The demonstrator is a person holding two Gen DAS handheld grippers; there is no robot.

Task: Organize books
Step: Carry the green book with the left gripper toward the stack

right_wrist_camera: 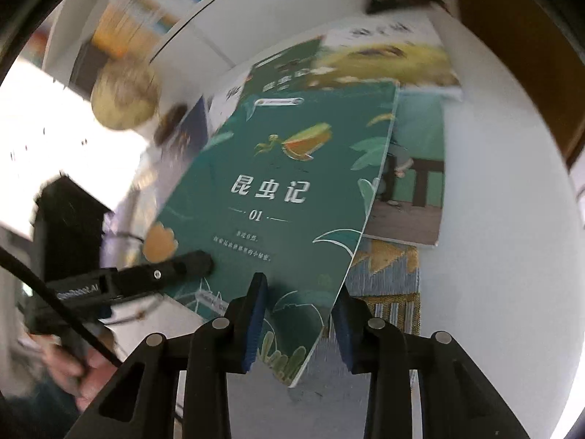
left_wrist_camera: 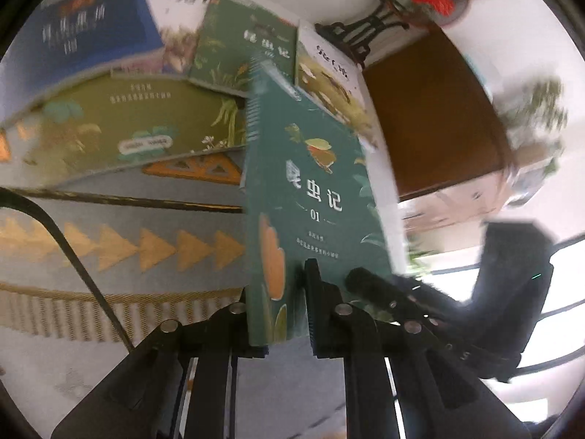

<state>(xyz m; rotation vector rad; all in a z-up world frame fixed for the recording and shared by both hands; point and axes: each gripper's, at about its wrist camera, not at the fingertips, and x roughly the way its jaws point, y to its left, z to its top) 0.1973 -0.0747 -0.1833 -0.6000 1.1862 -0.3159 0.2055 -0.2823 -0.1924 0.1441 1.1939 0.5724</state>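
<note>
the left claw [left_wrist_camera: 285, 314] is clamped on the bottom edge of a dark green book [left_wrist_camera: 310, 197] marked 01, holding it upright and lifted off the worktop [left_wrist_camera: 384, 190]. in the right wrist view the book's lower corner sits between the right claw's [right_wrist_camera: 299, 314] blue pads [right_wrist_camera: 256, 325], which stand apart from it and do not press; whether they touch it is unclear. a patterned grey and orange runner [left_wrist_camera: 120, 241] lies beneath. farther back at least five more books lie overlapping: one olive [left_wrist_camera: 120, 124], one blue [left_wrist_camera: 91, 22], one green [left_wrist_camera: 241, 44], two pale [left_wrist_camera: 329, 73]. a dark fan stand [left_wrist_camera: 365, 29] stands beyond.
</note>
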